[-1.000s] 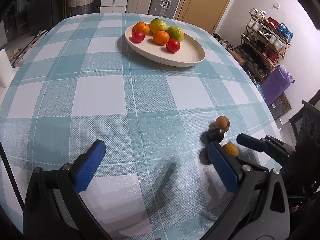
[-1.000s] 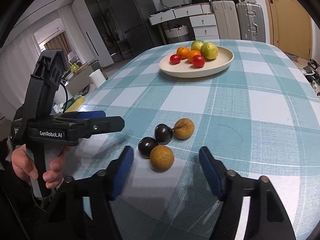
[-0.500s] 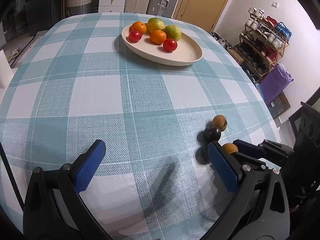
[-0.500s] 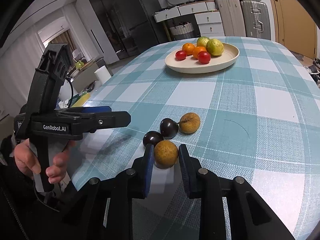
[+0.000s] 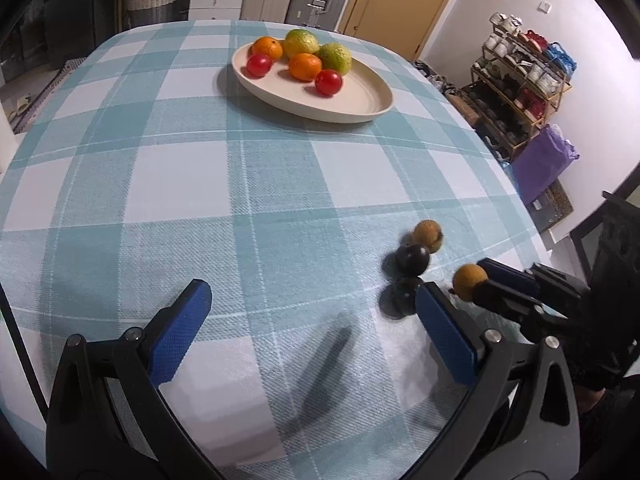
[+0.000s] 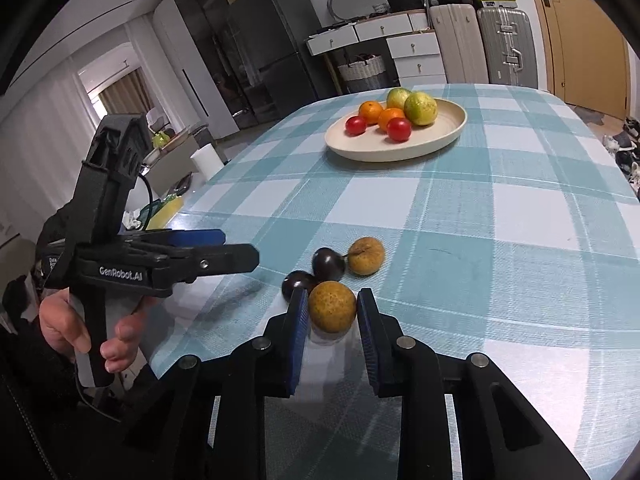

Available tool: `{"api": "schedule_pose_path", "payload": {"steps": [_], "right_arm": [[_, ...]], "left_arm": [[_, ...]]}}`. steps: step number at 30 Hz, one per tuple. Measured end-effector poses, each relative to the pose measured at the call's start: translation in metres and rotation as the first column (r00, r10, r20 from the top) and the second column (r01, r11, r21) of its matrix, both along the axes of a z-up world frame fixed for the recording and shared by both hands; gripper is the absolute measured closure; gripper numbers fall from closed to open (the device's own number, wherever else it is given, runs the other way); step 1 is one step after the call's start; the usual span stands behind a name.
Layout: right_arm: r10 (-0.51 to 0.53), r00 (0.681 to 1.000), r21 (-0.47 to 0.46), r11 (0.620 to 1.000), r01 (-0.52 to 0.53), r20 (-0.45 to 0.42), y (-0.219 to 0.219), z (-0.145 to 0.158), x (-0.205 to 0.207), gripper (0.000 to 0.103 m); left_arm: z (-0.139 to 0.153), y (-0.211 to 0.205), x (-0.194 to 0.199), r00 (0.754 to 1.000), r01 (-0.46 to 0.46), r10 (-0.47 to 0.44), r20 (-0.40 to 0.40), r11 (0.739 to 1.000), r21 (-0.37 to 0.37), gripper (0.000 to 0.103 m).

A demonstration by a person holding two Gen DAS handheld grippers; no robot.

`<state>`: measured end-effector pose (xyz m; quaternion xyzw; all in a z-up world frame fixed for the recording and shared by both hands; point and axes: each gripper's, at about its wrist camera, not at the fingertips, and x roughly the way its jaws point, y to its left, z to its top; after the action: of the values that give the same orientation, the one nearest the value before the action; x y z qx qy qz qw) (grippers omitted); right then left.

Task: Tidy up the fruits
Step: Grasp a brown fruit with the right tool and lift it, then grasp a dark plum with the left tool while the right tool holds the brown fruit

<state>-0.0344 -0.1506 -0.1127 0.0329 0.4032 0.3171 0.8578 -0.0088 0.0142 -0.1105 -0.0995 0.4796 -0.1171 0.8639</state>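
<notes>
Brown fruit (image 6: 332, 306) between hand-held gripper (image 6: 333, 312) pads

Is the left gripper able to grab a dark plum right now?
Probably yes. The left gripper is open and empty, and the nearer dark plum sits just past its right finger. The right gripper, shut on a brown fruit, crowds that side, so it looks tight.
</notes>
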Motion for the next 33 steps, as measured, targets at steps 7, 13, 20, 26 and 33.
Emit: {"api": "schedule_pose_path", "payload": {"steps": [7,13,20,26,33], "right_arm": [[-0.043,0.999,-0.003,0.999,0.042,-0.005,-0.011,-0.002,0.003,0.077],[-0.072,0.997,0.006,0.997,0.072,0.003,-0.020,0.002,0.005,0.077],[-0.091,0.996,0.017,0.996,0.091,0.020,-0.026,0.006,0.006,0.077],[-0.088,0.996,0.018,0.996,0.087,0.024,-0.026,0.007,0.005,0.077],[-0.086,0.996,0.019,0.996,0.086,0.024,-0.027,0.007,0.005,0.077]], "left_arm": [[0.001,-0.010,-0.004,0.999,0.045,-0.044,0.005,0.998,-0.039,0.002],[0.001,-0.028,-0.005,0.996,0.081,-0.081,0.022,0.996,0.030,0.002],[0.000,-0.051,-0.004,0.988,0.145,-0.148,0.041,0.986,0.081,0.003],[-0.008,-0.059,-0.002,0.984,0.173,-0.176,0.016,0.979,0.112,0.039],[-0.007,-0.060,-0.006,0.976,0.216,-0.218,0.030,0.974,0.065,0.077]]}}
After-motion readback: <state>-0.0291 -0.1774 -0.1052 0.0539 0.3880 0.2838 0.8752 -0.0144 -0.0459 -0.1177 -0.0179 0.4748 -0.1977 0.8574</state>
